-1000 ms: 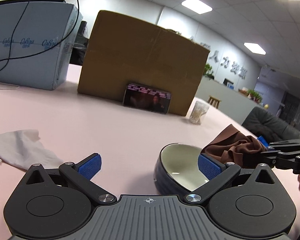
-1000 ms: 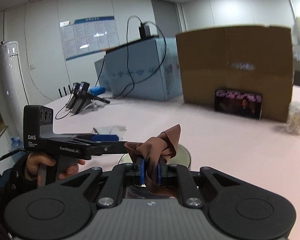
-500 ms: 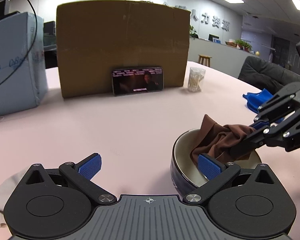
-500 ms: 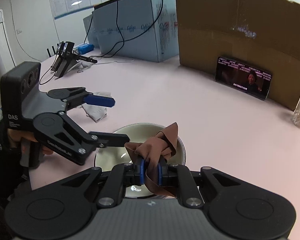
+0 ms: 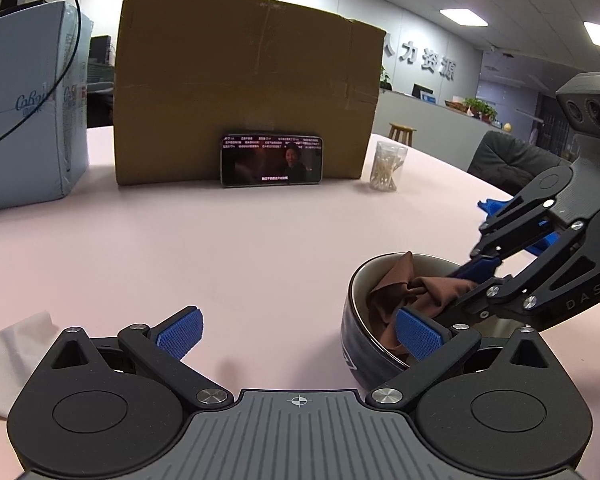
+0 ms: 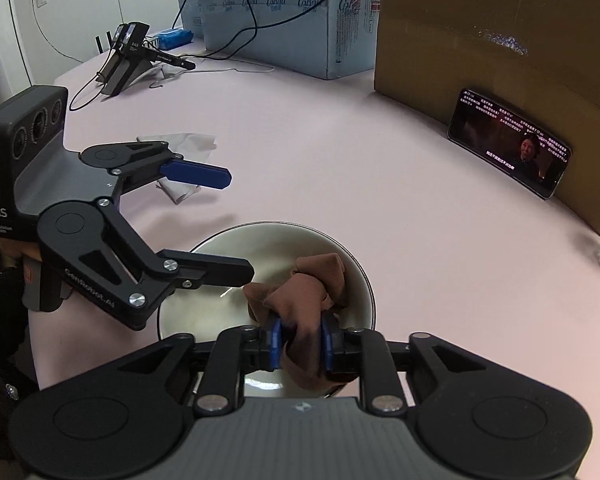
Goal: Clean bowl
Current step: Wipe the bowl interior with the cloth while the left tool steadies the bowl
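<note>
A bowl (image 5: 358, 344), dark blue outside and cream inside, sits on the pink table; it also shows in the right wrist view (image 6: 260, 248). My right gripper (image 6: 300, 344) is shut on a brown cloth (image 6: 304, 292) and holds it down inside the bowl; the cloth shows in the left wrist view too (image 5: 408, 296). My left gripper (image 5: 298, 332) is open, its right finger at the bowl's near rim and its left finger out over bare table. In the right wrist view the left gripper (image 6: 228, 224) reaches in from the left, one finger over the bowl's rim.
A large cardboard box (image 5: 244, 84) stands at the back with a phone (image 5: 271, 160) leaning on it. A pale blue box (image 5: 24, 104) stands at the left, a jar of cotton swabs (image 5: 386, 166) at the right. A crumpled white tissue (image 5: 8, 360) lies near left. A blue cloth (image 5: 496, 206) lies far right.
The right gripper has lowered the brown cloth from beside and above the bowl down into it. The left gripper has swung to face the box and closed in on the bowl's rim.
</note>
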The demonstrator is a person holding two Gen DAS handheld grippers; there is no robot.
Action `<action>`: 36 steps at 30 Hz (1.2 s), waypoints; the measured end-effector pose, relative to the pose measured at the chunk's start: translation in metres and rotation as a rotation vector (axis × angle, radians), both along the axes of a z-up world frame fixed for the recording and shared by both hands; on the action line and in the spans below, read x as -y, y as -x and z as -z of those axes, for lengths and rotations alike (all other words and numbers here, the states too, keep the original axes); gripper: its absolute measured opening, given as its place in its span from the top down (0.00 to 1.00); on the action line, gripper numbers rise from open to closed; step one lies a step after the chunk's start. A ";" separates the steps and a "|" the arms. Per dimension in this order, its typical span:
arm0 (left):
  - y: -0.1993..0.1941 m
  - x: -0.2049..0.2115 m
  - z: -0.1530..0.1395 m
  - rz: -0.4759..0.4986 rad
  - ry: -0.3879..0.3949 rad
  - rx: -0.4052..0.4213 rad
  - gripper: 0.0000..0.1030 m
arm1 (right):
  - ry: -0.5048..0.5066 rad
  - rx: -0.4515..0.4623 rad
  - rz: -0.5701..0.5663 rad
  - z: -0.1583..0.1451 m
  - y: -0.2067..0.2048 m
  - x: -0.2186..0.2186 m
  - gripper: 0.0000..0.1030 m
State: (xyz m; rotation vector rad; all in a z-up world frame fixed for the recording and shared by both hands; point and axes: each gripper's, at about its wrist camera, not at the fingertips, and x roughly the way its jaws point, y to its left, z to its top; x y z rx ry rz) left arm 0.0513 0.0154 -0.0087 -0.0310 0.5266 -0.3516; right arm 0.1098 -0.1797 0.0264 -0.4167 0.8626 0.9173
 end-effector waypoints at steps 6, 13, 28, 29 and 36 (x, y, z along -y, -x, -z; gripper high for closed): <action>0.001 0.001 0.000 0.008 -0.001 0.006 0.00 | 0.005 0.023 -0.017 0.002 -0.003 -0.004 0.71; 0.000 0.000 0.000 0.015 0.004 0.007 0.00 | 0.001 0.040 -0.054 0.004 -0.007 -0.015 0.84; -0.004 0.000 0.003 0.005 -0.011 -0.009 0.00 | 0.070 0.010 -0.083 0.005 -0.012 -0.021 0.83; -0.003 0.000 0.003 0.005 -0.012 -0.007 0.00 | 0.069 0.010 -0.079 0.004 -0.013 -0.020 0.83; -0.004 0.001 0.003 0.009 -0.012 -0.005 0.00 | 0.065 0.034 -0.095 0.003 -0.010 -0.024 0.73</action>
